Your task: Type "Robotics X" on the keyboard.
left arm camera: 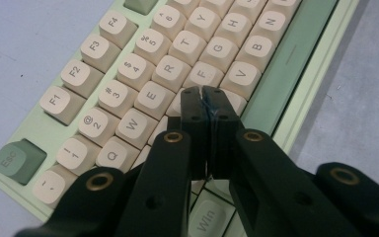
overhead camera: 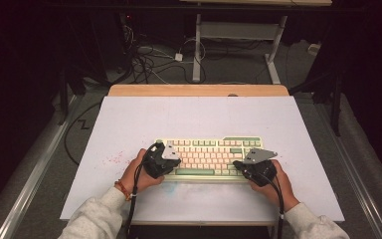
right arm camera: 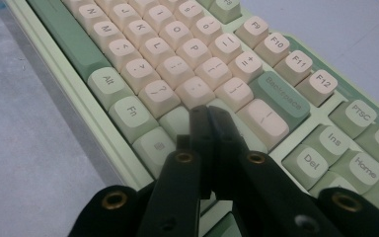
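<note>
The keyboard (overhead camera: 209, 157) is seen lying flat on the white table (overhead camera: 129, 124), near the front edge, with its long side running from left to right. The row of F keys is turned away from the person, and the long green space bar (overhead camera: 195, 172) is on the near side. In the high view, both ends of the keyboard's near rows are covered by the grippers and hands. In the left gripper view (left arm camera: 207, 106), the keys under the black jaws are hidden, and only part of the "Win" key (left arm camera: 205, 219) can be read. In the right gripper view (right arm camera: 208, 116), the key under the tips is hidden too.

The left gripper's jaws are pressed together, with nothing held between them, above the letter keys. Whether a key is touched cannot be told. The right gripper's jaws are closed too, empty, above the keys by the "Fn" key (right arm camera: 131, 111).
</note>
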The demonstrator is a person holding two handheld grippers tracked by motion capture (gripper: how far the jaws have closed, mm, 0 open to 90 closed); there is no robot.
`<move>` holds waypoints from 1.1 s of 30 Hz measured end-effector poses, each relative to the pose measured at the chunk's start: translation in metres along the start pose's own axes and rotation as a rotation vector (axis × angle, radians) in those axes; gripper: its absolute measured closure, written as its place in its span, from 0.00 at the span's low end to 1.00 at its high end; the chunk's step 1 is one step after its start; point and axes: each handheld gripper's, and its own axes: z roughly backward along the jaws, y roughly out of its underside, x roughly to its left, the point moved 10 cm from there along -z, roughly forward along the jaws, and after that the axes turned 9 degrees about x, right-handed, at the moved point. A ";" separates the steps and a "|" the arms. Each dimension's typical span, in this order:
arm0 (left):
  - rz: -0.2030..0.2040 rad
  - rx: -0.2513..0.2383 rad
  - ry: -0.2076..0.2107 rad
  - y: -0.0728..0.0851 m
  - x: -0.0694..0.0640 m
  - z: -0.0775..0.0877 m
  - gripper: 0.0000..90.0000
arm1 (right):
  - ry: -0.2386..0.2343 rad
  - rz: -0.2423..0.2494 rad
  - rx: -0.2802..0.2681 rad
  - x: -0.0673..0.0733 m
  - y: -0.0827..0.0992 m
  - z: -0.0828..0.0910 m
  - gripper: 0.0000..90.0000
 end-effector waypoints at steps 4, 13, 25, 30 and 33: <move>-0.003 0.008 -0.008 0.001 0.000 -0.001 0.95 | 0.003 0.003 0.001 0.000 0.000 0.000 1.00; -0.023 0.017 -0.016 0.000 -0.002 -0.001 0.95 | 0.005 0.003 0.001 0.000 0.000 0.000 1.00; -0.009 -0.045 -0.039 -0.006 0.002 0.010 0.88 | 0.002 0.001 -0.015 0.001 -0.001 0.003 1.00; -0.004 -0.062 -0.050 -0.006 0.005 0.012 0.82 | -0.004 -0.008 -0.048 0.001 -0.007 0.009 1.00; 0.009 -0.071 -0.064 -0.007 0.007 0.012 0.72 | -0.003 -0.006 -0.064 0.002 -0.010 0.012 0.99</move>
